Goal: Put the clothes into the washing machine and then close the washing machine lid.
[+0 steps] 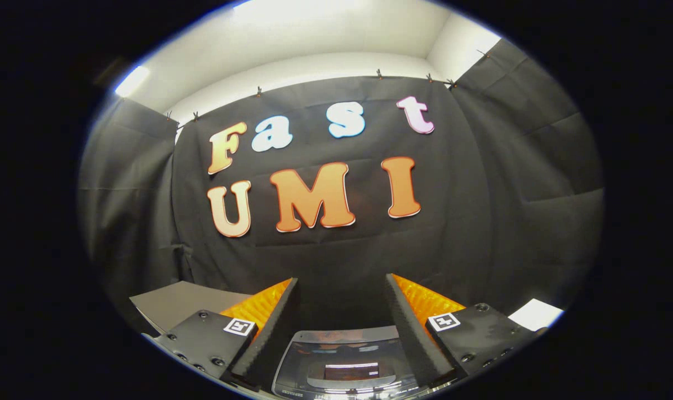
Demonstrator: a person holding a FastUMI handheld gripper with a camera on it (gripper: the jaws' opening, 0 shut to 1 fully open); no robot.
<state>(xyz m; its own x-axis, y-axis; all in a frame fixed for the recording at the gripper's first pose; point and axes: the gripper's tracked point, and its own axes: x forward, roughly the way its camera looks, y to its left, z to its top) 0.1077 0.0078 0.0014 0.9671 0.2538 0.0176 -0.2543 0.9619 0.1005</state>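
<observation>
My gripper is open, with a wide gap and nothing held between its fingers. Low in that gap, just ahead of and below the fingers, is the top of the washing machine. It shows as a glossy dark lid panel with a light grey rim that reflects the lights. I cannot tell from here whether the lid is fully down. The gripper points mostly level at the booth wall, above the machine.
A grey flat board or tabletop lies to the left of the left finger. A small white sheet-like patch sits to the right of the right finger. Black cloth walls close the booth ahead and on both sides.
</observation>
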